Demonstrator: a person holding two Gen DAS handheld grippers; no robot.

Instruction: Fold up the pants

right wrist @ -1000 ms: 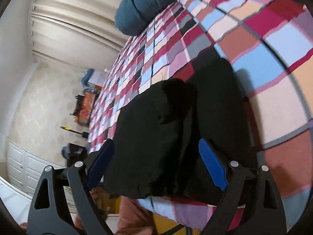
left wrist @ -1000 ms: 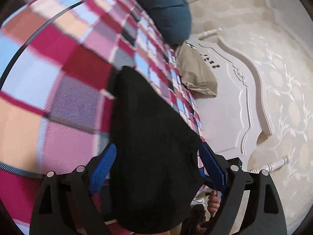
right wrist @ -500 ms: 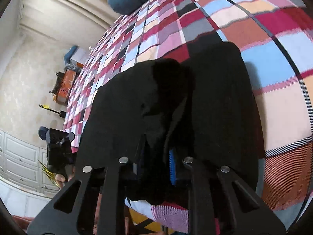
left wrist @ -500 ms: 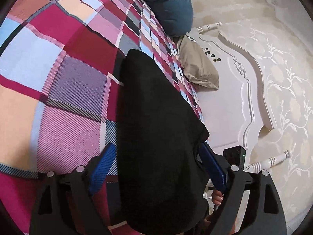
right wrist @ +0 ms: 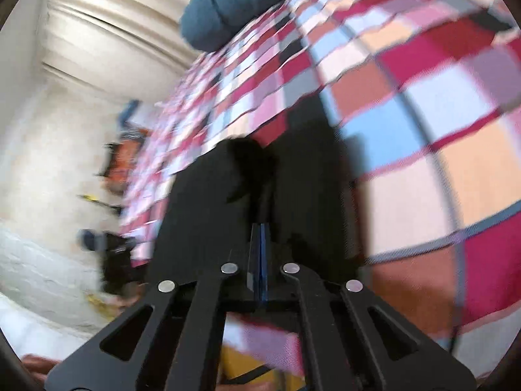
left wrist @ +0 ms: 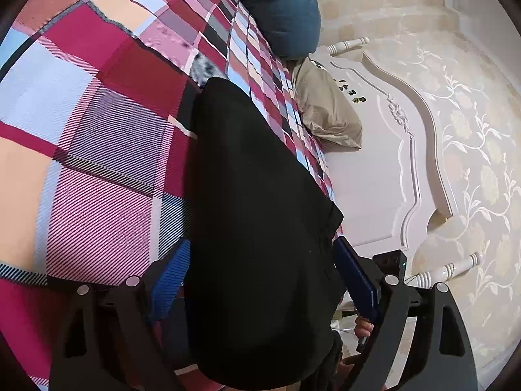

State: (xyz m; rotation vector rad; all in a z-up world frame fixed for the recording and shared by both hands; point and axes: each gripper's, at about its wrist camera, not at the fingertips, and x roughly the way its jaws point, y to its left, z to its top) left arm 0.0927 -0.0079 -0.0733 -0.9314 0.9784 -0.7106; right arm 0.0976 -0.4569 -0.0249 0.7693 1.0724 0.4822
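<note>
The black pants [left wrist: 257, 215] lie folded lengthwise on the plaid bedspread [left wrist: 97, 150], near the bed's edge. My left gripper [left wrist: 262, 275] stands open and wide, its blue pads [left wrist: 169, 273] on either side of the near end of the pants without pressing it. In the blurred right wrist view the pants [right wrist: 309, 176] run away from me. My right gripper [right wrist: 260, 238] is closing its last bit, its pads together on a raised fold of the black cloth.
A dark blue pillow [left wrist: 280, 9] and a beige pillow [left wrist: 329, 114] lie by the white headboard [left wrist: 384, 176]. Curtains [right wrist: 107, 32] and clutter on the floor [right wrist: 120, 163] show past the bed's far side. A hand [left wrist: 363, 327] shows below the bed edge.
My right gripper closed from wide open onto a fold of the pants and then swung, blurring its view. The left gripper stayed open over the near end.
</note>
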